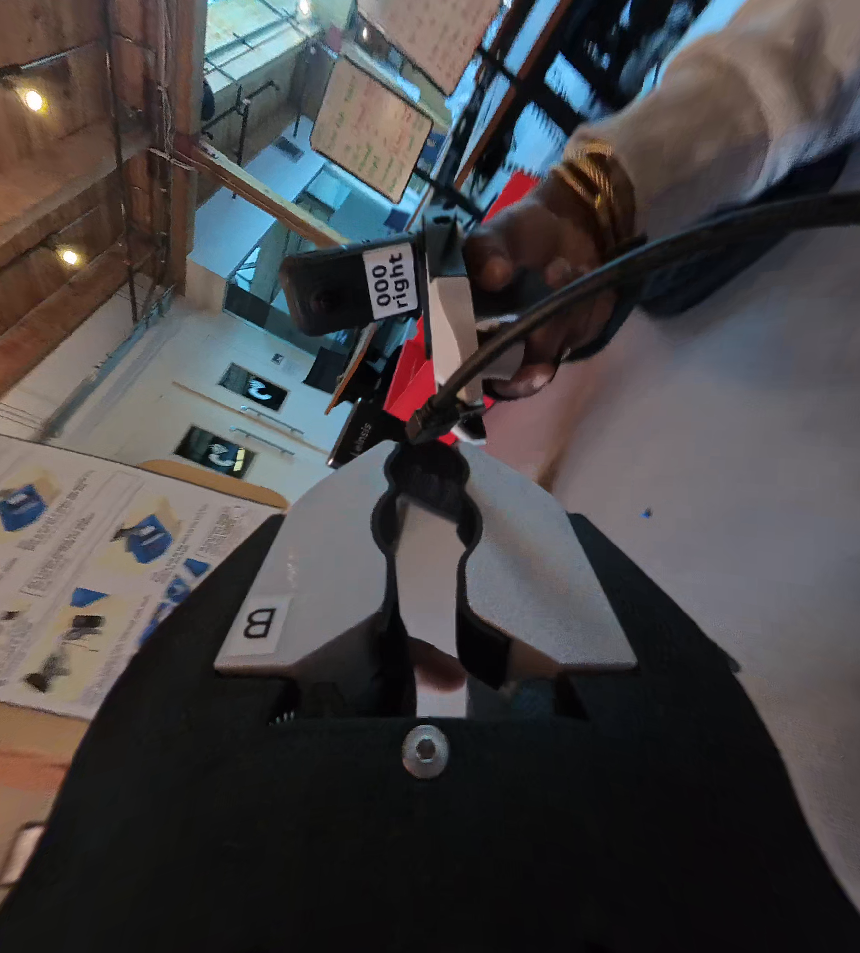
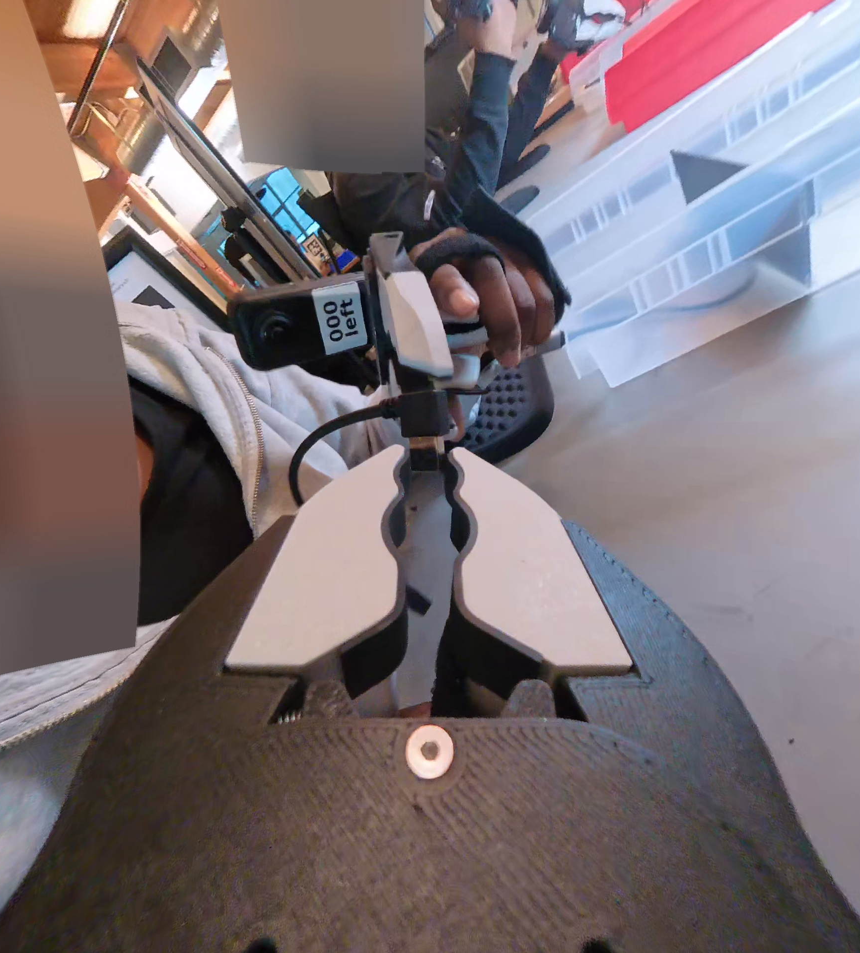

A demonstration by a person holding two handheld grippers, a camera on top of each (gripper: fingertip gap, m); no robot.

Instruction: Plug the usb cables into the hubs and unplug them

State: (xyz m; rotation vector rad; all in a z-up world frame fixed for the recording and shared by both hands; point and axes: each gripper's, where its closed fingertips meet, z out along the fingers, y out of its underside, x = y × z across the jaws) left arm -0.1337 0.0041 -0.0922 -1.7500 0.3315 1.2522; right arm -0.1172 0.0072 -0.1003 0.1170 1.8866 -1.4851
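Overhead, wooden ceiling (image 1: 30,170), pale table (image 2: 727,515), left claw (image 1: 425,477) gripping hub (image 1: 430,485), right claw (image 2: 425,456) gripping plug (image 2: 424,458).

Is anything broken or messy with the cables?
Nothing looks broken or spilled. The left gripper pinches the black hub and the right gripper pinches the USB plug, held up off the table. The cable just loops loosely.
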